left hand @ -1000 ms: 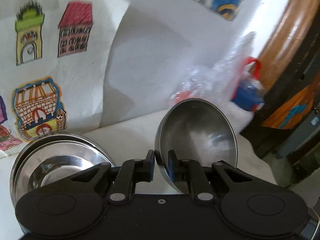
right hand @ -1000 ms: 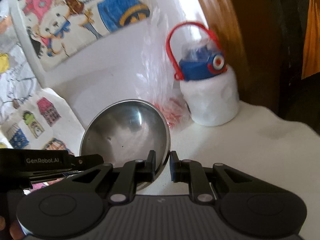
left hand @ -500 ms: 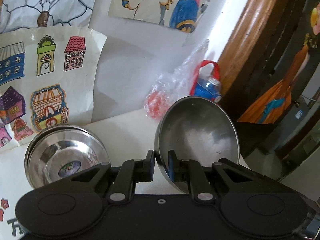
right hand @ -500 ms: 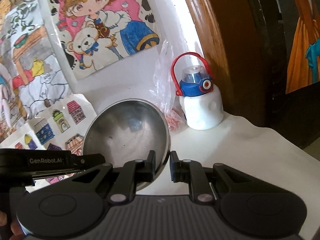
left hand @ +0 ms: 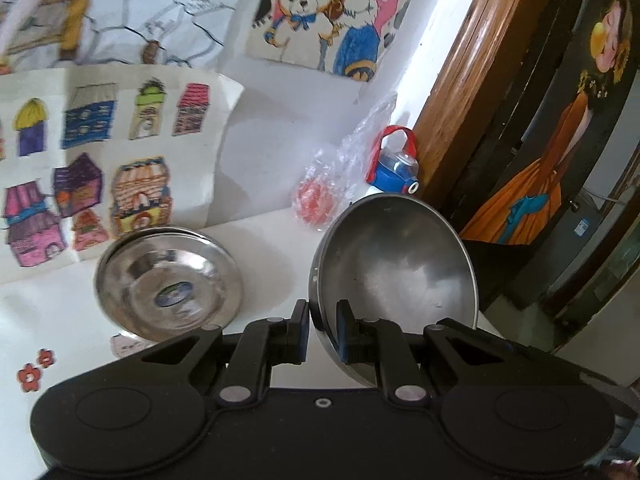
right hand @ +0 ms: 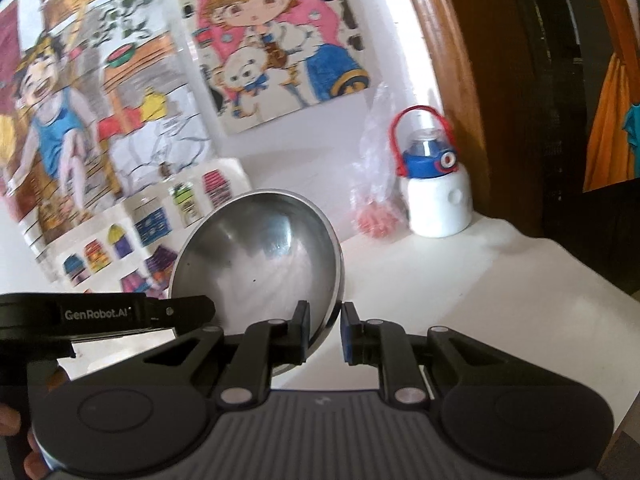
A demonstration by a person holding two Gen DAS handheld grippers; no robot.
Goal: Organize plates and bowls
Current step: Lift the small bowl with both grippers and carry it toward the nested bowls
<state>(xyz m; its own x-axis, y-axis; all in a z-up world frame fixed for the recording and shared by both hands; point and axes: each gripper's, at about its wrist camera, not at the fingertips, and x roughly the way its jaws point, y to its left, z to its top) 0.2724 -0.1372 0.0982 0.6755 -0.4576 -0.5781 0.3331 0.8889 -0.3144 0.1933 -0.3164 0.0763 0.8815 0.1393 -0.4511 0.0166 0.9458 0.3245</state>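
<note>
The white tabletop (left hand: 272,248) spreads under everything, its near part hidden behind my own tongs in both views. Against the wall lean the children's coloured drawings (right hand: 272,40), blurred at the edges; the sheet of little painted houses (left hand: 100,152) is cut off at the left.

My left gripper (left hand: 322,330) is clamped on the rim of a round stainless steel bowl (left hand: 394,268), which I hold tipped up on edge above the table, its hollow facing the camera. The bowl's lower curve disappears behind my black fingers (left hand: 347,336).

My right gripper (right hand: 325,332) grips the rim of a second round stainless steel bowl (right hand: 256,256), also tilted up on edge, hollow toward me. Its bottom is covered by my left-hand tool, which crosses the lower left of that view.

On the table sits a shallow stainless steel dish (left hand: 168,280) with a sticker inside; whether another dish lies beneath it I cannot tell.

Far back stand a white bottle with blue lid and red strap (right hand: 436,196) and a crumpled clear plastic bag with something red inside (left hand: 328,196), contents too blurred to name.
</note>
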